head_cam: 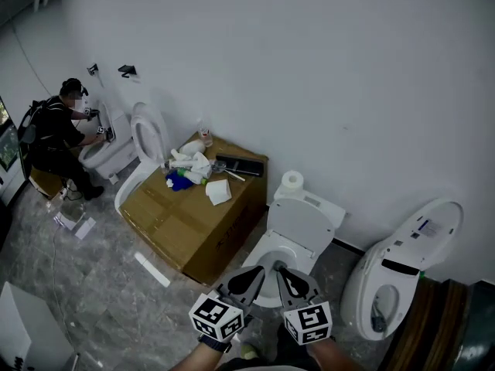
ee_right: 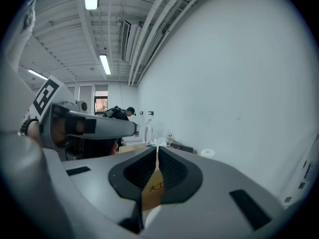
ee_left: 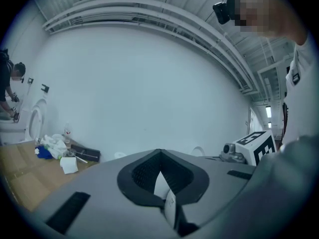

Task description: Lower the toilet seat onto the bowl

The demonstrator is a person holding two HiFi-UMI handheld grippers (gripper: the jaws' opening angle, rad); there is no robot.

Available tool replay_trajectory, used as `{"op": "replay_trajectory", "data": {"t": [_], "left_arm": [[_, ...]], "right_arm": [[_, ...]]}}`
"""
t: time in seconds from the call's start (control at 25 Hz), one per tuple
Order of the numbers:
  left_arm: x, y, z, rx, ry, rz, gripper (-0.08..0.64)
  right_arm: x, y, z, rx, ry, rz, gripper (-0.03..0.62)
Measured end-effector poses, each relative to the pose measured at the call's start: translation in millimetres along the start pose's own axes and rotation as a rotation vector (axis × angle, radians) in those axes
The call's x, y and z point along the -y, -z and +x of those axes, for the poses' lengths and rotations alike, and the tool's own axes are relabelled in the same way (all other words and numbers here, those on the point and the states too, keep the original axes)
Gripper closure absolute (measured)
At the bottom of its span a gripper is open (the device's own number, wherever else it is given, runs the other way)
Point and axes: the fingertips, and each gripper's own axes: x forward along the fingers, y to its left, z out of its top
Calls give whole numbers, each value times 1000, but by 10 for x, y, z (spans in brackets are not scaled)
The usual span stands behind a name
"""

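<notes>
Both my left tool [head_cam: 254, 278] and right tool [head_cam: 288, 279] hover closed and empty just above the white toilet bowl [head_cam: 265, 260], while the toilet seat [head_cam: 303, 224] appears tipped back toward the tank, so the lowering looks not yet begun.

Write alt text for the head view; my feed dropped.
The left gripper and right gripper, both shut, point side by side at a white toilet against the wall. A cluttered cardboard box stands left of it, a second toilet right of it, and a person works in the far corner.
</notes>
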Motion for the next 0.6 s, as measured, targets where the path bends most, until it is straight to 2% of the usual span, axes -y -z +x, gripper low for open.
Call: {"op": "replay_trajectory", "data": {"t": [0.32, 0.6], "left_arm": [[282, -649, -88, 75, -7, 52, 551], [450, -884, -117, 112, -29, 121, 551]], "right_arm": [[-5, -807, -259, 113, 2, -21, 574], [-24, -1086, -401, 163, -10, -43, 577]]}}
